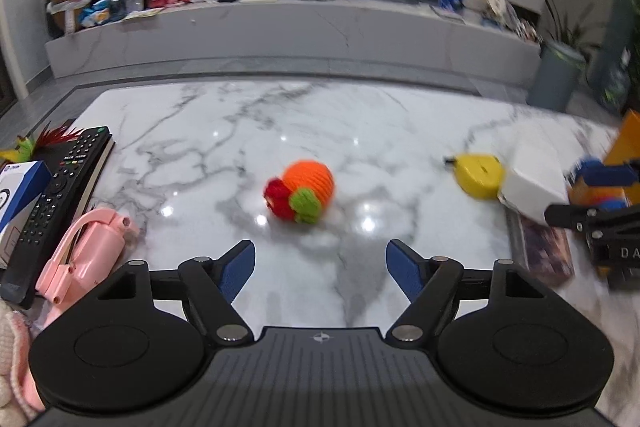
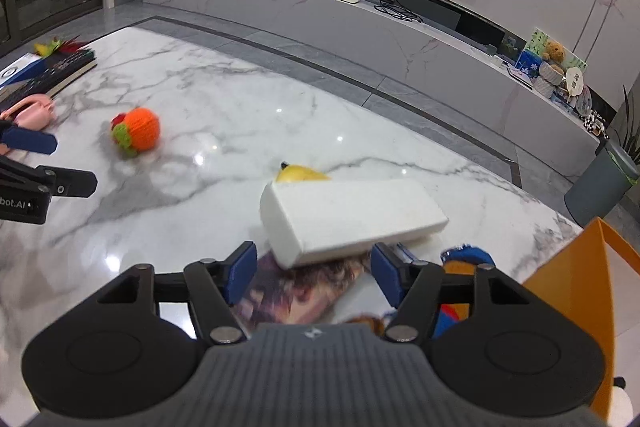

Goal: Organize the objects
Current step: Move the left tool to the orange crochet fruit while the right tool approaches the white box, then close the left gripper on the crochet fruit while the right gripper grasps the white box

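Note:
An orange knitted toy (image 1: 302, 193) with red and green parts lies on the marble table (image 1: 248, 131), just ahead of my open, empty left gripper (image 1: 321, 269). It also shows in the right wrist view (image 2: 137, 137). My right gripper (image 2: 314, 277) is open, its jaws apart just below a white box (image 2: 348, 215) that rests over a printed book (image 2: 300, 291). A yellow tape measure (image 2: 301, 174) lies behind the box; it also shows in the left wrist view (image 1: 478, 173) beside the white box (image 1: 534, 187).
At the table's left edge lie a black remote (image 1: 56, 203), a pink device (image 1: 88, 253) and a blue-white box (image 1: 16, 187). An orange box (image 2: 580, 291) and a blue-orange toy (image 2: 466, 259) stand at right. A TV bench runs behind the table.

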`<state>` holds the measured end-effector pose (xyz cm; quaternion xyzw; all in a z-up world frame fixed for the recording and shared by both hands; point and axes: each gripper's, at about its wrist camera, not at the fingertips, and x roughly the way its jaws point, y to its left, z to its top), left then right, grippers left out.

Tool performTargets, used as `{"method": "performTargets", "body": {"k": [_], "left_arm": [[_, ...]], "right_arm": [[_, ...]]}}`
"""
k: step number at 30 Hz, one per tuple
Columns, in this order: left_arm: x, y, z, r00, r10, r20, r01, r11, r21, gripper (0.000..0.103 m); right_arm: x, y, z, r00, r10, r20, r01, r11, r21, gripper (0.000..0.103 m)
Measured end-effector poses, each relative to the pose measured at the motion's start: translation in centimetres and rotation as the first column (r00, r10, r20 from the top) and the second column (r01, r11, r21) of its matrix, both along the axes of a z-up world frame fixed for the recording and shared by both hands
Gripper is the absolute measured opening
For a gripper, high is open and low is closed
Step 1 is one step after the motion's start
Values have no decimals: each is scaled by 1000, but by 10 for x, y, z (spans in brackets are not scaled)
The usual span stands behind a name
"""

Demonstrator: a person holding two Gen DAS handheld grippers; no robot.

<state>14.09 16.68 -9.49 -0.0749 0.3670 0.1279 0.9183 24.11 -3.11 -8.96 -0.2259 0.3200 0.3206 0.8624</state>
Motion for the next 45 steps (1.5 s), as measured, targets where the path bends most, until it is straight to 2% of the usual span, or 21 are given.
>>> {"method": "performTargets", "body": {"k": [5,7,9,12,16,17,20,24,27,30,31,32,33,39,45], "left_arm": [[6,11,0,994,61,93,-60,998,-13,87],[10,13,-1,991,54,119,-52,999,-14,88],[15,13,-2,993,33,118,-33,999,-2,88],[25,12,-8,995,0,95,-2,1000,24,88],[32,10,-16,996,-21,89,19,999,30,88],[33,9,-18,996,-24,88,21,999,32,88],[37,7,-22,996,-28,80,24,998,52,88],[43,11,-25,996,-16,83,12,998,54,88],[45,14,-26,997,9,78,-12,999,39,87],[45,13,-27,998,12,69,-14,999,33,82],[44,13,-27,998,6,69,-8,999,32,75],[43,12,-27,998,1,69,-3,999,33,63],[42,12,-27,997,-17,71,15,1000,26,61],[27,4,-26,995,-60,75,60,998,-2,60],[11,-10,-23,996,-66,60,68,997,-26,59]], "right_arm": [[30,2,-2,992,-101,-81,108,990,86,81],[41,-2,-2,981,-151,-125,168,976,141,89],[54,-6,-3,963,-195,-183,230,953,195,90],[76,-9,-8,925,-258,-278,325,917,230,90],[103,-12,-22,845,-328,-422,453,859,240,92],[106,-13,-23,831,-351,-432,480,845,237,92],[112,-12,-22,821,-369,-437,506,825,254,92],[114,-5,-22,816,-378,-437,509,829,233,95],[113,7,-26,821,-388,-418,488,857,163,95],[110,18,-28,826,-408,-389,481,870,108,93],[109,19,-28,827,-414,-380,481,871,99,92],[108,20,-28,832,-415,-369,478,873,94,90],[106,20,-27,837,-409,-363,470,877,97,86],[95,16,-19,876,-337,-345,392,914,104,71],[76,2,-11,893,-276,-356,339,932,130,67]]}}
